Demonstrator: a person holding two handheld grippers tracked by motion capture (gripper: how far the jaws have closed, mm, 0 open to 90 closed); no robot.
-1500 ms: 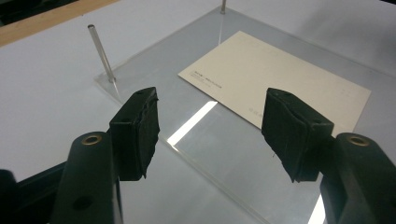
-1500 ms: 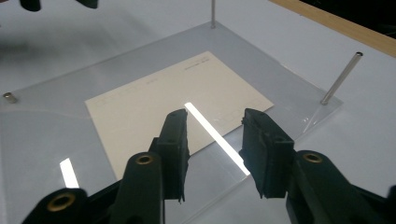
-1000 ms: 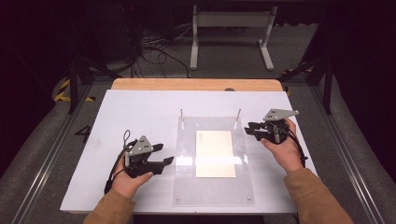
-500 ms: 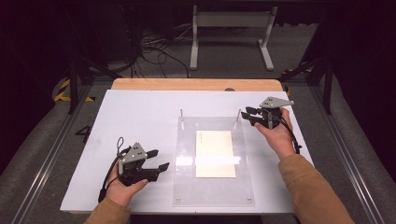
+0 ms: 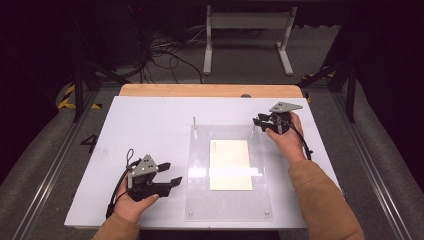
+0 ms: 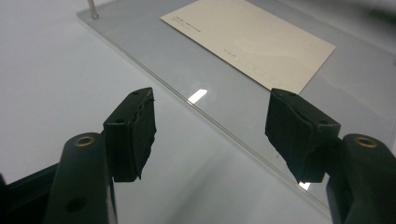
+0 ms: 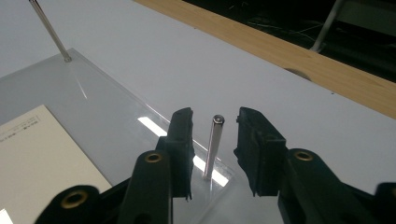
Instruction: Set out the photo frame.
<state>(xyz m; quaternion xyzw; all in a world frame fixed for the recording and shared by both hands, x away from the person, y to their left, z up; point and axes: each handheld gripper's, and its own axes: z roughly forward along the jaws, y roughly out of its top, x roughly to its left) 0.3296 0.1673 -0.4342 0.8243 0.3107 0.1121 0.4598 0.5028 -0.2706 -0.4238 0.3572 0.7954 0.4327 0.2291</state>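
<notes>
A clear acrylic plate point(image 5: 227, 200) lies in the middle of the white table, and a cream card point(image 5: 230, 164) rests flat on it. Thin metal pins stand upright at its far corners, the left pin point(image 5: 194, 121) and the right pin point(image 7: 212, 147). My right gripper point(image 5: 260, 122) is at the far right corner. In the right gripper view the gripper point(image 7: 215, 116) is open, with the right pin standing between the jaws and gaps on both sides. My left gripper point(image 5: 170, 175) is open and holds nothing, just left of the plate's edge point(image 6: 224, 133), pointing at the card point(image 6: 247, 39).
The white table top point(image 5: 150, 125) has a wooden strip point(image 5: 210, 90) along its far side. Beyond it, on the dark floor, are cables and a white stand point(image 5: 247, 30). Metal rails run along both sides of the table.
My right gripper has moved left and away from me, from beside the plate's right edge to the far right pin, which now stands between its jaws. The left gripper has hardly shifted.
</notes>
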